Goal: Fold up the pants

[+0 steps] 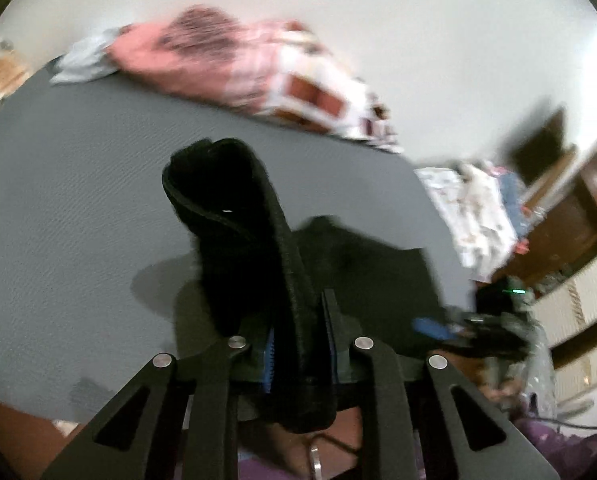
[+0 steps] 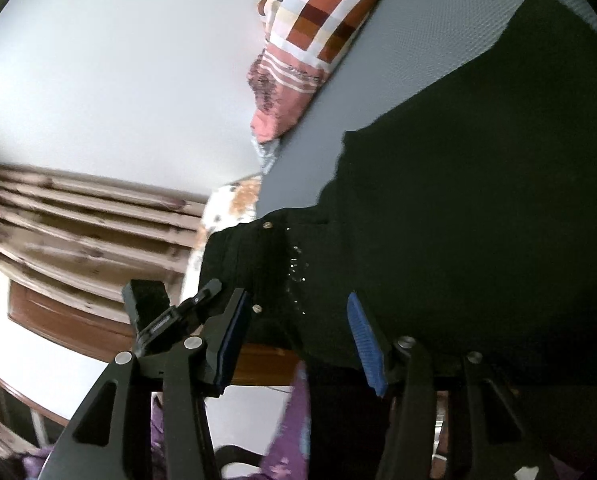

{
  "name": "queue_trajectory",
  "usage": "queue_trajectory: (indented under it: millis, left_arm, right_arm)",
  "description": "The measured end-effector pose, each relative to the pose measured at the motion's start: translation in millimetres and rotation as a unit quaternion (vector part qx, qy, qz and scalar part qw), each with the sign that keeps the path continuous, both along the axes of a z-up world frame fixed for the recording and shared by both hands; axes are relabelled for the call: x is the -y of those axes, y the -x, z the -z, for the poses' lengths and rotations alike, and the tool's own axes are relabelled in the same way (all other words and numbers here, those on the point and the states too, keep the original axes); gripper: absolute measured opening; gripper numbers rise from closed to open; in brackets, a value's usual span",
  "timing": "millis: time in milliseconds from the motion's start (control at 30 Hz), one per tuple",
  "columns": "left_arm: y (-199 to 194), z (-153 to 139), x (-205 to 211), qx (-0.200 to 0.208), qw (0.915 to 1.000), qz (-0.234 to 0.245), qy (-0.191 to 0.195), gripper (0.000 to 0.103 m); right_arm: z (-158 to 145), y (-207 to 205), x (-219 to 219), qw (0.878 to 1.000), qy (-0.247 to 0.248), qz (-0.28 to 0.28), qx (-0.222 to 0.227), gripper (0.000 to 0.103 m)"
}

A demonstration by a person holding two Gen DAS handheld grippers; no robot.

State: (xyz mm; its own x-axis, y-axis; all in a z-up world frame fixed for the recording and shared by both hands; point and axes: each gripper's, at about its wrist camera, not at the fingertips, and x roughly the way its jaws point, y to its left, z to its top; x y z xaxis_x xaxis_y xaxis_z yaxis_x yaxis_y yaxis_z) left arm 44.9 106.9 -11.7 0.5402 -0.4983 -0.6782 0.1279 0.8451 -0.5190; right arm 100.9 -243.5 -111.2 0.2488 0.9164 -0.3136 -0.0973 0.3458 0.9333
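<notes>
left tool clamped on pants, right tool open at the waist

from my left wrist cam i see the left tool (image 1: 298, 340) closed down tight on a thick band of the black pants (image 1: 234, 208). the fabric stands up between the blue pads (image 1: 269, 354) and loops fwd over the grey mat (image 1: 70, 184) (looks like a hem or waistband edge, can't tell which). the rest of the pants trails down to the mat behind the loop, dark and w/o much detail. view is blurred.

right wrist cam: the right tool (image 2: 302, 332) is abt half open, blue pads (image 2: 364, 340) either side of the pants' waist area w/ the metal button (image 2: 266, 225) and a rivet (image 2: 257, 309) showing. i can't see the pads pressing on the cloth, so nothing gripped there. from that spot the pants spread away across the grey mat to the upper right of this view.

at the far edge of the mat, against the white wall (image 1: 418, 40), lies a pink and patchwork pillow (image 1: 258, 68), w/ a small light-blue cloth (image 1: 84, 60) just beside it. in the left cam a pile of printed fabrics (image 1: 478, 208) sits off the mat's right edge. wooden furniture (image 2: 78, 216) shows at the left of the right cam, and purple clothing (image 2: 294, 432) of the person is below the tool.
</notes>
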Motion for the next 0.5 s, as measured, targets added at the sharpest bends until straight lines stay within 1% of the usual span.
queue_trajectory:
  millis: [33,100,133,167,200,233,267,333,400,433,500]
  left_arm:
    - [-4,-8,18,0.009,0.9998,0.015,0.011,0.018]
    - [-16,-17,54,0.021,0.9976,0.051,0.042,0.007]
    - [-21,-20,67,0.023,0.9964,0.064,0.050,0.006]
    - [-28,-21,87,0.025,0.9954,0.079,0.048,0.006]
    - [-34,-19,111,0.033,0.9944,0.095,0.032,0.006]
    - [-37,-17,119,0.035,0.9936,0.103,0.030,0.006]
    - [-42,-9,129,0.029,0.9913,0.117,0.053,0.006]
    - [-45,-1,129,0.020,0.9900,0.117,0.077,0.007]
    - [-45,4,127,0.030,0.9884,0.124,0.083,0.007]
    - [-49,9,126,0.022,0.9876,0.132,0.082,0.008]
    - [-51,17,125,0.008,0.9853,0.143,0.092,0.008]
  right_arm:
    - [1,-3,-1,1.000,-0.017,0.001,-0.005,0.051]
    - [2,-9,-4,0.998,-0.053,0.000,-0.017,0.052]
    - [2,-11,-6,0.997,-0.075,-0.002,-0.021,0.053]
    - [3,-14,-7,0.994,-0.102,-0.003,-0.028,0.055]
    - [4,-15,-5,0.991,-0.126,0.000,-0.034,0.057]
    - [6,-17,-1,0.987,-0.153,0.008,-0.041,0.063]
    - [8,-19,6,0.984,-0.172,0.021,-0.047,0.071]
    - [13,-24,19,0.984,-0.165,0.039,-0.055,0.073]
    - [17,-27,26,0.987,-0.142,0.049,-0.059,0.073]
    - [20,-28,28,0.988,-0.133,0.051,-0.060,0.073]
    - [22,-31,24,0.989,-0.129,0.040,-0.060,0.073]
